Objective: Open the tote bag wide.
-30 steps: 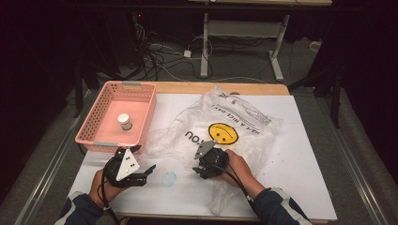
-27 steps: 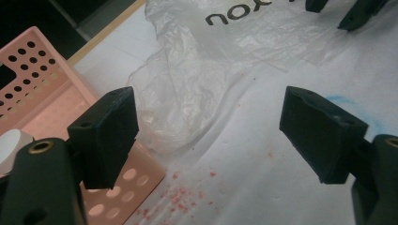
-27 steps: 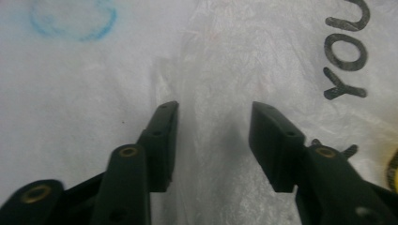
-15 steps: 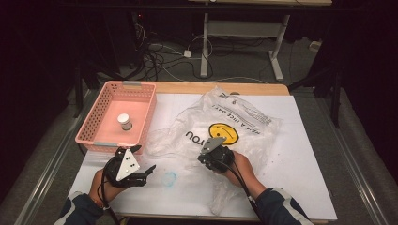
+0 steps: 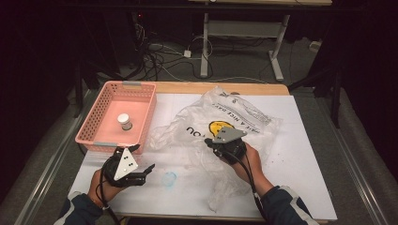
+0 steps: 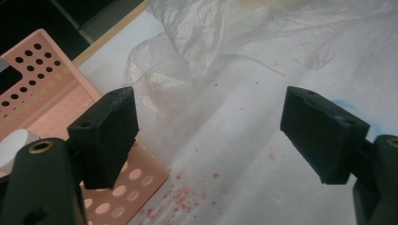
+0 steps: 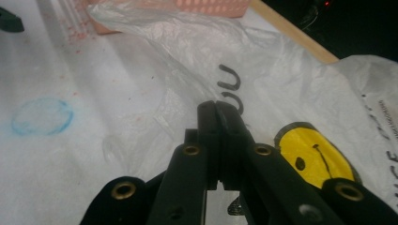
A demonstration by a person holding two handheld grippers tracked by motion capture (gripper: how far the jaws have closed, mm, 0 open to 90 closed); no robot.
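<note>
Table (image 5: 300, 187): white sheet over a wood top, wood edge visible along the far side.

Plastic bag (image 5: 234, 126): clear and crumpled, printed with a yellow smiley and black lettering. It lies spread across the table's middle, far end toward the back edge, a thin tail trailing toward the person. In the right gripper view the bag (image 7: 300, 84) covers most of the surface ahead, smiley just right of the jaws. In the left gripper view a bag corner (image 6: 197, 42) lies beyond the jaws, on the sheet beside the basket.

Pink basket (image 5: 96, 126): perforated, at the table's left. A small white-capped jar (image 5: 124, 121) stands inside it. A basket corner (image 6: 42, 93) sits behind the left jaw in the left gripper view, pink crumbs scattered on the sheet just beside it.

Right gripper (image 5: 217, 146): over the near part of the bag, just below the smiley. Jaws have just been closing and now stand clenched together, pads meeting (image 7: 217, 117). Bag film sits right at the tips, but can't tell whether any is actually pinched.

Left gripper (image 5: 143, 159): near the table's front left, just in front of the basket. Jaws released, spread wide (image 6: 211, 136), nothing between them, bare sheet below.

Blue ring mark (image 5: 169, 178): drawn on the sheet between the two grippers, apart from both.
</note>
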